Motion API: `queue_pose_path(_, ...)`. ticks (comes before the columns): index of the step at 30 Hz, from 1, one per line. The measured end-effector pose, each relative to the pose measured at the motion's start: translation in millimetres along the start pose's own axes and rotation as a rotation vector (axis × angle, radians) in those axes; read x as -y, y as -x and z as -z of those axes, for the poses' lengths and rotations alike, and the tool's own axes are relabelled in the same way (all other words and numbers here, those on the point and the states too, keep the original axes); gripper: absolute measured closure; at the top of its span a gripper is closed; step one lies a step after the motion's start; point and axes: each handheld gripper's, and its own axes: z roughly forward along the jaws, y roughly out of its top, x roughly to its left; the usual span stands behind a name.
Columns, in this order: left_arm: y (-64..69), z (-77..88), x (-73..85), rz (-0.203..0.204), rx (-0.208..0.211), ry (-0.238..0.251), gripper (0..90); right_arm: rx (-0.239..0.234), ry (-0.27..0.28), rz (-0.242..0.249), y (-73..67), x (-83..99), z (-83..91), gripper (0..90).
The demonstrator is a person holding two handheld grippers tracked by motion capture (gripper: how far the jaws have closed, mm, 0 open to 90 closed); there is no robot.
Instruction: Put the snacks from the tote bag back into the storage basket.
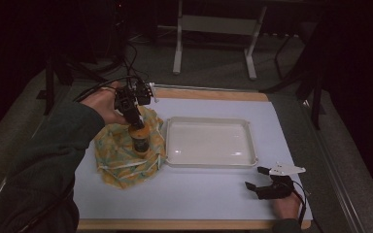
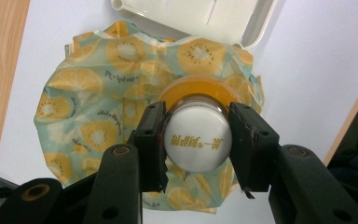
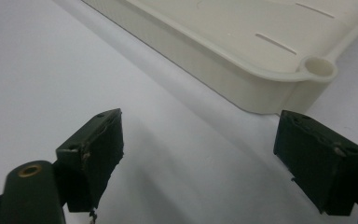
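Left gripper (image 2: 196,140) is clamped on the white cap of the orange juice bottle (image 1: 139,137), upright over the citrus-print cloth bag (image 1: 121,155) at the left. Probably heavy and smooth, so gripping at the cap suits. The white tray (image 1: 209,160) sits centre. At near right, the right gripper (image 1: 260,180) rests with jaws spread, holding nothing.

A white tray (image 1: 209,143) sits on the desk (image 1: 213,194). The desk has a pale top with a wooden edge. A small round loop sticks out at one corner of the tray. Behind the desk, on the grey floor (image 1: 213,73), stands a white metal frame (image 1: 213,29).
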Motion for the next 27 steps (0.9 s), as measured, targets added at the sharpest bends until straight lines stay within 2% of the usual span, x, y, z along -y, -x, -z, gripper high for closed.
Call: queue_pose_path(27,6.5,28.5,-13.7,-0.033,-0.025,-0.002,59.4,-0.001,0.000,-0.003,0.0,0.1,-0.1,15.3)
